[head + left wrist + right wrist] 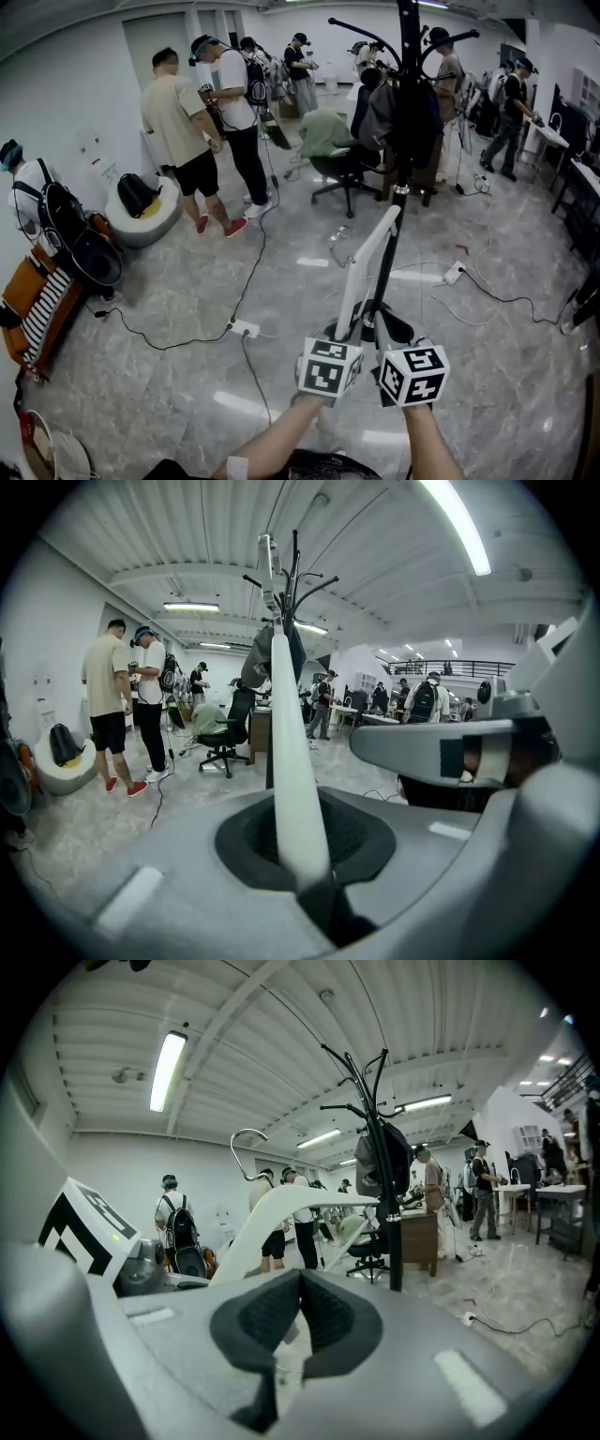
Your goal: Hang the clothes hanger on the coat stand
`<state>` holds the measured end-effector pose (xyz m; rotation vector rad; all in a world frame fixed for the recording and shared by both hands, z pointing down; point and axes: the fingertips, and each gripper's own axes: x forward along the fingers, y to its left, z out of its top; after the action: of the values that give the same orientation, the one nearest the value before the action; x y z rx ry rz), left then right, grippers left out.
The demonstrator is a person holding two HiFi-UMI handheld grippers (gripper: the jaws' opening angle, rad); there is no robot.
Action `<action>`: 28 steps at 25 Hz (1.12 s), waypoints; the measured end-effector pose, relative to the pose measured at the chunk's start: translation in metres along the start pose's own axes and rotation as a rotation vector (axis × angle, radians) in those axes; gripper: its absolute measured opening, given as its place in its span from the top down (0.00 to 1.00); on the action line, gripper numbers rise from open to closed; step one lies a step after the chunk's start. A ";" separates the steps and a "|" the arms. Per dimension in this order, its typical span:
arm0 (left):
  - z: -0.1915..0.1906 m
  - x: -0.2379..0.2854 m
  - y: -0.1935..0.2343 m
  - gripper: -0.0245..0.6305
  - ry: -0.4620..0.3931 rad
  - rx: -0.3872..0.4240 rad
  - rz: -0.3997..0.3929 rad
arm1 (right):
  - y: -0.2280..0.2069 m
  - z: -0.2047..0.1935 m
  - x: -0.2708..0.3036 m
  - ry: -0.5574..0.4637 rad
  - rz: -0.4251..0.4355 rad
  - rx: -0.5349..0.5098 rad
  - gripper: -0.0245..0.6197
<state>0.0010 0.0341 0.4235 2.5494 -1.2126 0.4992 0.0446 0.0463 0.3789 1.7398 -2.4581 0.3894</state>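
Observation:
The white clothes hanger (361,267) rises from my left gripper (345,336), which is shut on one of its arms. In the left gripper view that arm (291,761) runs straight up out of the closed pads toward the black coat stand (281,602). The coat stand (405,112) stands just ahead, its pole right behind the hanger, with dark garments on its upper hooks. My right gripper (382,342) sits beside the left one. Its pads (300,1297) meet at the tips, and I see nothing gripped between them. In the right gripper view the hanger (272,1208) and its metal hook (246,1143) are up to the left, the coat stand (382,1176) to the right.
Several people stand at the back and left. An office chair (342,169) with a seated person is left of the stand. Cables and a power strip (244,328) lie on the marble floor. A white seat with a black backpack (141,202) is at the left wall.

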 end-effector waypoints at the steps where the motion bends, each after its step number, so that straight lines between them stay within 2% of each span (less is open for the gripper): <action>1: 0.001 0.002 0.003 0.90 -0.001 0.001 0.001 | 0.000 0.000 0.004 0.002 0.002 -0.001 0.96; 15: 0.027 0.057 0.066 0.90 0.018 0.009 0.010 | -0.019 0.019 0.087 0.021 0.001 0.006 0.96; 28: 0.047 0.107 0.122 0.90 0.043 0.018 -0.029 | -0.035 0.041 0.156 0.027 -0.063 0.019 0.96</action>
<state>-0.0227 -0.1328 0.4381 2.5535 -1.1599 0.5586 0.0268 -0.1181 0.3802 1.8023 -2.3820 0.4281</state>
